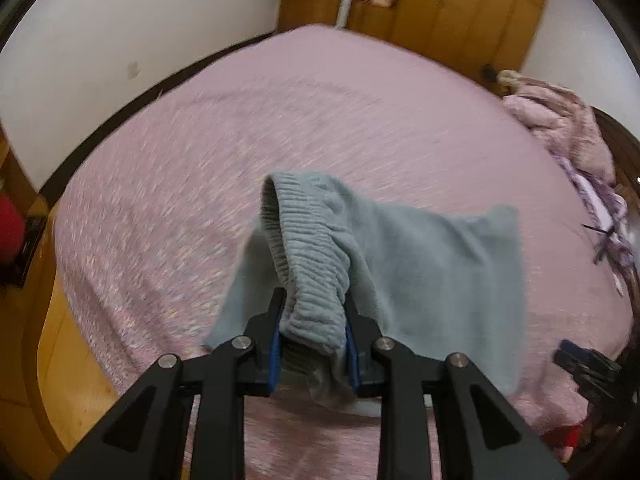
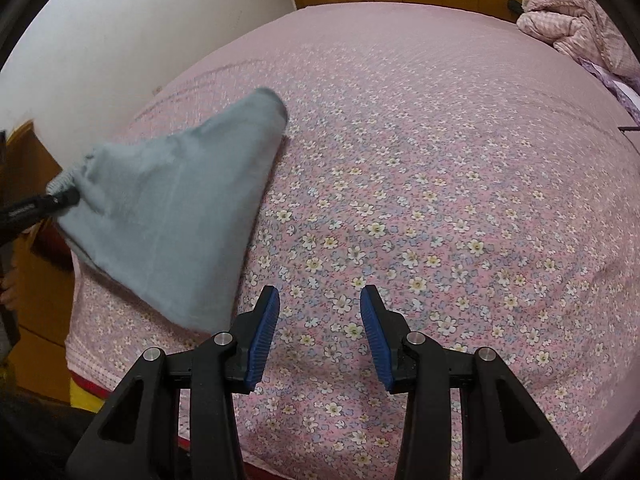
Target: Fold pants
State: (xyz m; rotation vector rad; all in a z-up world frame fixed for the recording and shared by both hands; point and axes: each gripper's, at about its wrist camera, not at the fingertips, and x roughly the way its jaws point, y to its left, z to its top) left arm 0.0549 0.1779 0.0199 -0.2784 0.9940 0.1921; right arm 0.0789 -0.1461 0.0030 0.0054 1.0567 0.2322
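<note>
Two grippers here: the left gripper (image 1: 314, 316) is clamped on the ribbed waistband of the grey-blue pants (image 1: 420, 272), which hang lifted over the pink floral bed (image 2: 440, 200), lower centre in its view. Right gripper (image 2: 319, 308) is spread wide with nothing in it, pants (image 2: 172, 216) off to its left.

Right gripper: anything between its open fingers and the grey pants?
Nothing but bare floral bedsheet. In the right wrist view the right gripper is open and empty; the pants hang from the left gripper.
</note>
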